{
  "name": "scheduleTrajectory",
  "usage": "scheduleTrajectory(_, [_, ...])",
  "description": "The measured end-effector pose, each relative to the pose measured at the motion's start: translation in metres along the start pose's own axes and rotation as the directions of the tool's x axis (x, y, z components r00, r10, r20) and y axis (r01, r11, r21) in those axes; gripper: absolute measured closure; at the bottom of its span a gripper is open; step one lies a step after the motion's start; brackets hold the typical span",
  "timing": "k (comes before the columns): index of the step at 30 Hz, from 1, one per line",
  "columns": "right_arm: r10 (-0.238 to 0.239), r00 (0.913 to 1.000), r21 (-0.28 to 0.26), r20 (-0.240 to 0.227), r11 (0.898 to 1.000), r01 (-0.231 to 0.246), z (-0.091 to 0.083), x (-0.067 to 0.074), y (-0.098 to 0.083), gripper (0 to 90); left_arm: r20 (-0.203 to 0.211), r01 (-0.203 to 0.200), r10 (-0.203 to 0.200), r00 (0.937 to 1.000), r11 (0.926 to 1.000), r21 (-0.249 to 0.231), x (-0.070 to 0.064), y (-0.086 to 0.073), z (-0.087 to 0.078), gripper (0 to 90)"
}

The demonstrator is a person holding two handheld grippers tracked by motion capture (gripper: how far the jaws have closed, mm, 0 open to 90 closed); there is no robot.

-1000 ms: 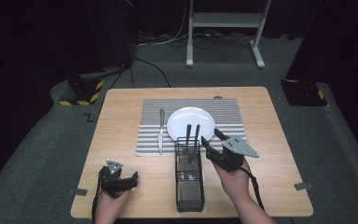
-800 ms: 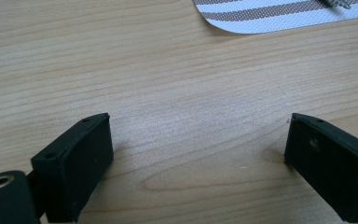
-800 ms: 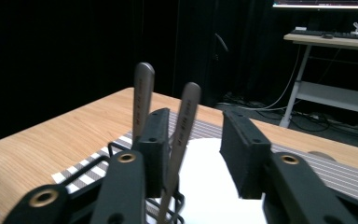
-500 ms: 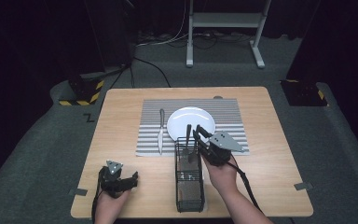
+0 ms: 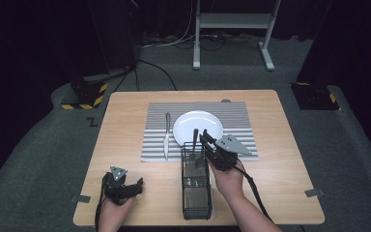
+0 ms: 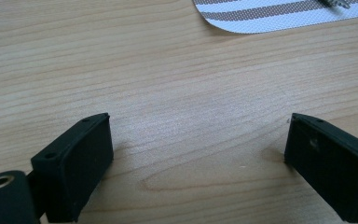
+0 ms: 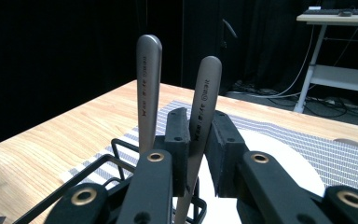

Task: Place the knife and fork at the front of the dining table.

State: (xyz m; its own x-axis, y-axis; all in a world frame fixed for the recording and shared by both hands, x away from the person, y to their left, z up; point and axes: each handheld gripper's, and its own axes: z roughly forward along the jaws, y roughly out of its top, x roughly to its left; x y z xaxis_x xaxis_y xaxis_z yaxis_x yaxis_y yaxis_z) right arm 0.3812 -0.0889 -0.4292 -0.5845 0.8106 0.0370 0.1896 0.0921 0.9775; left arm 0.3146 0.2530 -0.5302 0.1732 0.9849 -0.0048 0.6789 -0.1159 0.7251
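Right gripper view: right gripper [image 7: 196, 140], jaws just closing, now pinching right-hand utensil handle [image 7: 204, 100] standing in wire caddy [image 5: 196, 186] beside plate [image 5: 198, 126]; lift-out looking ready; left gripper [image 5: 121, 186] idling wide open on table [image 5: 125, 125].

Utensil [image 7: 200, 112] lower end hidden behind right gripper [image 7: 196, 140]; both utensil heads concealed in wire caddy [image 5: 196, 186]; type indeterminate.

My wooden table [image 5: 125, 121] carries a striped placemat [image 5: 244, 121] at its middle, a black wire basket [image 5: 196, 193] nearer me, and my left gripper [image 5: 121, 187] resting on the bare wood
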Motion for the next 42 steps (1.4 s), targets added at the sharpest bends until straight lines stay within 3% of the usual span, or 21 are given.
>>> scheduleTrajectory(12, [-0.006, 0.9992, -0.039, -0.04, 0.999, 0.004, -0.006, 0.002, 0.0, 84.5, 0.0, 0.0, 0.0, 1.0, 1.0, 0.0, 0.0, 0.0, 0.0, 7.7])
scheduleTrajectory(26, [-0.012, 0.9989, -0.11, -0.046, 0.994, 0.007, -0.023, 0.004, 0.011, 87.8, 0.0, 0.0, 0.0, 1.0, 1.0, 0.0, 0.0, 0.0, 0.0, 7.7])
scheduleTrajectory(35, [-0.032, 0.9972, -0.192, -0.067, 0.981, 0.019, -0.04, 0.014, 0.034, 87.9, 0.0, 0.0, 0.0, 1.0, 1.0, 0.0, 0.0, 0.0, 0.0, 7.7])
scheduleTrajectory(42, [-0.047, 0.9947, -0.268, -0.091, 0.963, 0.021, -0.058, 0.023, 0.053, 87.9, 0.0, 0.0, 0.0, 1.0, 1.0, 0.0, 0.0, 0.0, 0.0, 7.7])
